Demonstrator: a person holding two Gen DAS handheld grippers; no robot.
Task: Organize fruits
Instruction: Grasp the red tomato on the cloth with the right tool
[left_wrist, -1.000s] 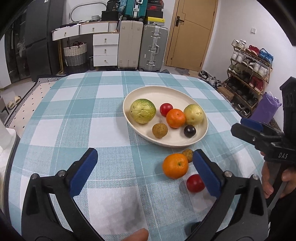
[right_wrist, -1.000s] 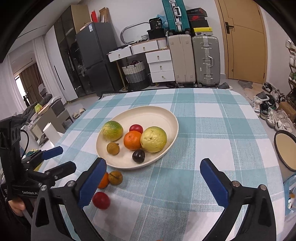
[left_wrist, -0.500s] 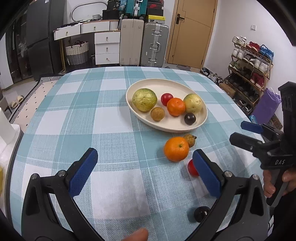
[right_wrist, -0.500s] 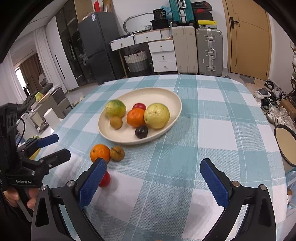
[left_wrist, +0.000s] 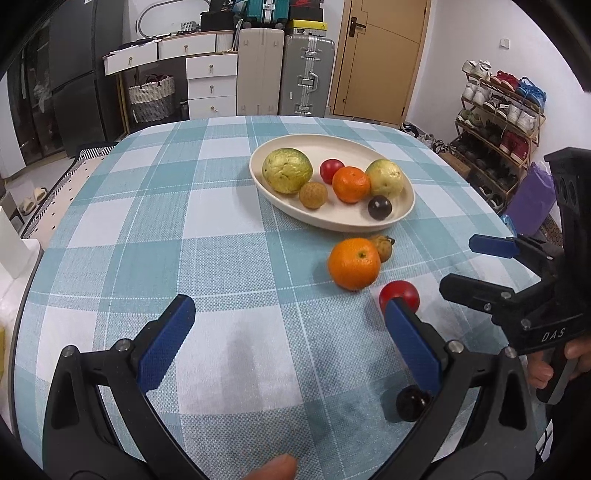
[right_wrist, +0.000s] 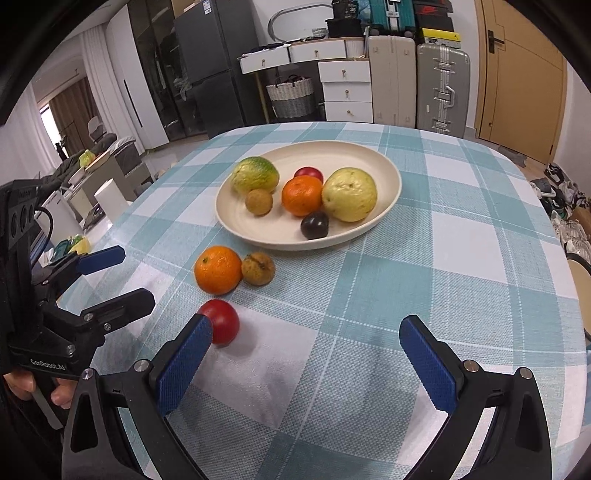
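Both the left gripper and right gripper are now held spread and empty, drawn farther back from the plate, leaving four loose fruits ungathered, a dark plum newly revealed

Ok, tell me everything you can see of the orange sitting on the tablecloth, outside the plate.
The loose orange is round, bright orange, with finely pitted peel and a small dark stem scar facing up and toward the cameras. It rests on the checked tablecloth just short of the cream plate, apart from its rim. A small brown wrinkled fruit sits against its side. The red fruit lies nearer the cameras, not touching. Neither claw touches it.
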